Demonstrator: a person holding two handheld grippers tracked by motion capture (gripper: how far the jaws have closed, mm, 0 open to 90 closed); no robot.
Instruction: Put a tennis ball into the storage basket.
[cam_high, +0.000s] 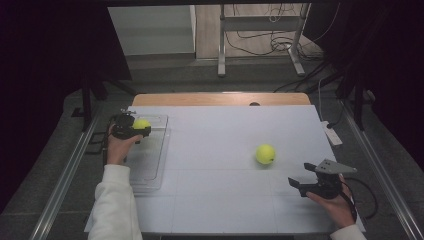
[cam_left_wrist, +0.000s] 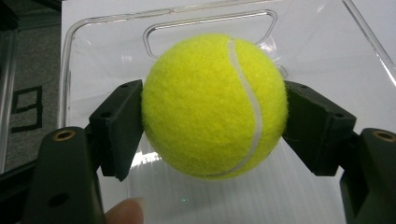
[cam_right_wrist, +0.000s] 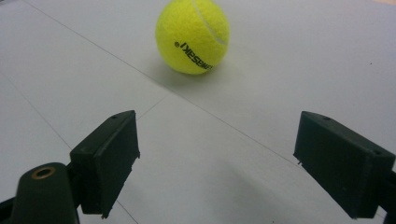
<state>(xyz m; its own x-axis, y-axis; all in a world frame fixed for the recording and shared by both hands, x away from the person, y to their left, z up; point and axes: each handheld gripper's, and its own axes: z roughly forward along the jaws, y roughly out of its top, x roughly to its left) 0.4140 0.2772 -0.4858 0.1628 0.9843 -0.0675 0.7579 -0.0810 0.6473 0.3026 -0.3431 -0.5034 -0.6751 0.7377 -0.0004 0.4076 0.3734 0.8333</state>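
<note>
The desk (cam_high: 225, 150) is covered by a white sheet, with a strip of bare wood showing along its far edge. At its left side lies a clear tray (cam_high: 150, 160), long side running away from the person.

The left gripper (cam_high: 131, 129) hovers over the far end of that tray, held by the left hand (cam_high: 117, 147). Its jaws are closed on a ball (cam_left_wrist: 214, 105): in the left gripper view the two black pads press its left and right sides, and the ball sits squarely between them, above the tray floor.

The right gripper (cam_high: 300, 185) rests low at the desk's near right, in the right hand (cam_high: 337, 205). Its jaws stand wide apart with nothing between them. The second ball (cam_right_wrist: 192, 36) lies on the sheet ahead of those jaws, well apart from them and roughly centred between the two pads, printed lettering facing the camera.
</note>
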